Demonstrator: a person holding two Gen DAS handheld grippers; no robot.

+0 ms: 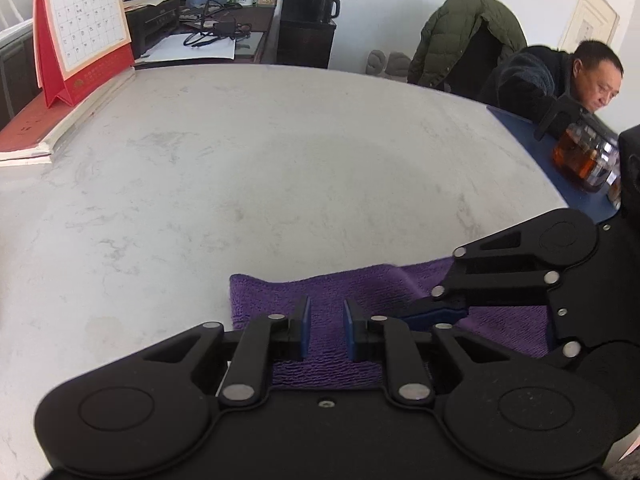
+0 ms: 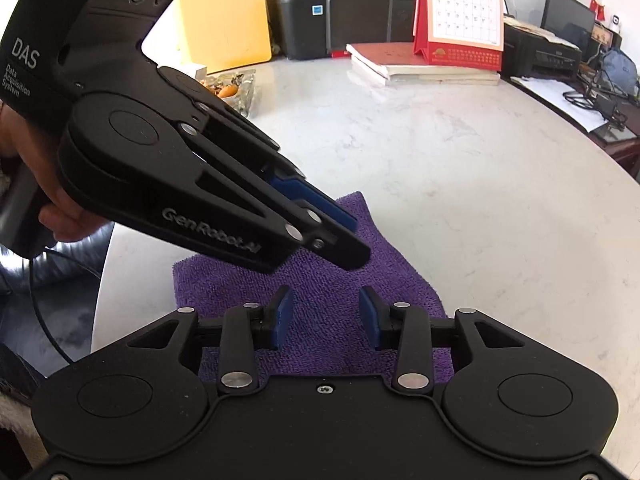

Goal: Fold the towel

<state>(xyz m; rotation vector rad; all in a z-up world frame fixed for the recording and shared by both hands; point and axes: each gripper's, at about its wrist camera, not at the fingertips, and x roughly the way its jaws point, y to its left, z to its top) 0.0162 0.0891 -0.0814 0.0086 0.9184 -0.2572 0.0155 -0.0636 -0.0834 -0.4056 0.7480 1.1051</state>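
A purple towel [image 1: 328, 300] lies folded and flat on the white marble table [image 1: 260, 168], near its front edge; it also shows in the right wrist view [image 2: 328, 280]. My left gripper [image 1: 327, 330] is open just above the towel's left part, nothing between its blue pads. It shows from the side in the right wrist view [image 2: 344, 236], tips low over the towel. My right gripper [image 2: 326, 322] is open over the towel's near part, empty. In the left wrist view it [image 1: 436, 312] reaches in from the right over the towel.
A red desk calendar [image 1: 80, 28] stands on books [image 1: 48, 124] at the table's far left. A glass teapot [image 1: 584, 160] sits on a blue mat at the right edge, beside a seated man [image 1: 592, 80]. A glass dish [image 2: 232, 90] sits far left in the right wrist view.
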